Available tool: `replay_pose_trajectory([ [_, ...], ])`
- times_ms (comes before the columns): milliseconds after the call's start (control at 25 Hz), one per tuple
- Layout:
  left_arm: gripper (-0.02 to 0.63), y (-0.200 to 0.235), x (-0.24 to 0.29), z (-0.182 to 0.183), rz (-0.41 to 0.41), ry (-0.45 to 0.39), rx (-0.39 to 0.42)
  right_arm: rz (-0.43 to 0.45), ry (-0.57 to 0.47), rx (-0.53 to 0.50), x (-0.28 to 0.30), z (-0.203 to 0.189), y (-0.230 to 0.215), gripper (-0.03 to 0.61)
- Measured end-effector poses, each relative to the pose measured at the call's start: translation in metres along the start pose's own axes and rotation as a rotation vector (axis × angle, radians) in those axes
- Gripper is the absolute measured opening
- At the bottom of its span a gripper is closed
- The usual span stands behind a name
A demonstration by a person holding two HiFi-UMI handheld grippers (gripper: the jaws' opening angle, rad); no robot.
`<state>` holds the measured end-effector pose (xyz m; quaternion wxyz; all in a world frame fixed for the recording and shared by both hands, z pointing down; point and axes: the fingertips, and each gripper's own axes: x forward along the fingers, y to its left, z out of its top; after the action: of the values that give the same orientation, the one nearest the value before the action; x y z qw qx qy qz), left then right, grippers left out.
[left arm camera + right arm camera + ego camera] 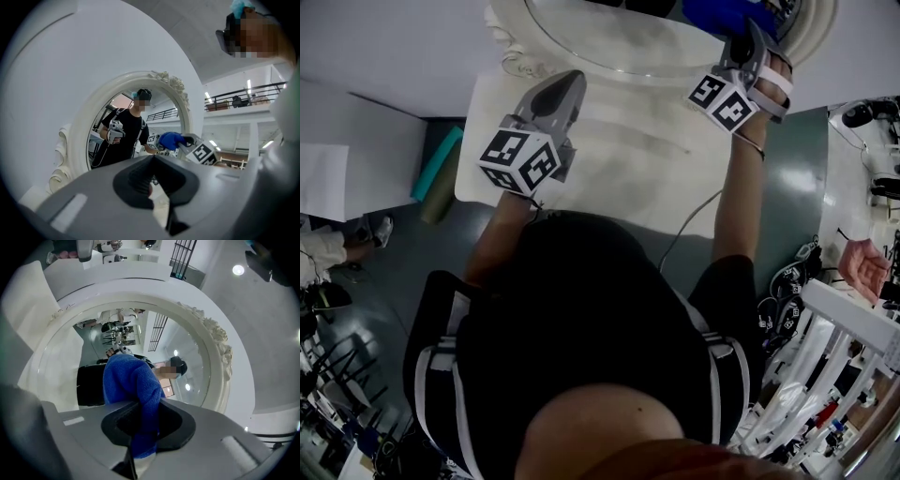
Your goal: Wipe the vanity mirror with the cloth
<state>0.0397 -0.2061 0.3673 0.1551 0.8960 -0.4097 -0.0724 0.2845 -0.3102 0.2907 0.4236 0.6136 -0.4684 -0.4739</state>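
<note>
The cloth (133, 380) is blue, the mirror frame (214, 378) white, the person's shirt (581, 309) black, the floor (412, 272) grey-green.

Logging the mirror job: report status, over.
Right gripper shut on blue cloth, up at the vanity mirror. Left gripper shut, empty, off the glass. Nothing in the way.

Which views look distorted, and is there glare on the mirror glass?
Both gripper views bend strongly inside dark round edges; in the right gripper view the mirror reflects small bright lamps; the head view is dim below, brighter on the table.
</note>
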Motion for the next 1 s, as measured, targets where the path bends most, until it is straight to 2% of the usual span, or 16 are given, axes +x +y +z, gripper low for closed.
replay_pose_trajectory([
  [520,0.009,0.0,0.004,-0.016,-0.004,0.039,-0.001,0.199,0.122,0.107,-0.023,-0.038,0.127,0.066],
  [720,0.009,0.003,0.003,-0.019,0.005,0.049,-0.018,0.308,0.163,0.123,-0.035,-0.045,0.181,0.067],
  [1000,0.009,0.002,0.006,-0.023,0.01,0.058,-0.02,0.414,0.223,0.125,-0.041,-0.046,0.217,0.069],
])
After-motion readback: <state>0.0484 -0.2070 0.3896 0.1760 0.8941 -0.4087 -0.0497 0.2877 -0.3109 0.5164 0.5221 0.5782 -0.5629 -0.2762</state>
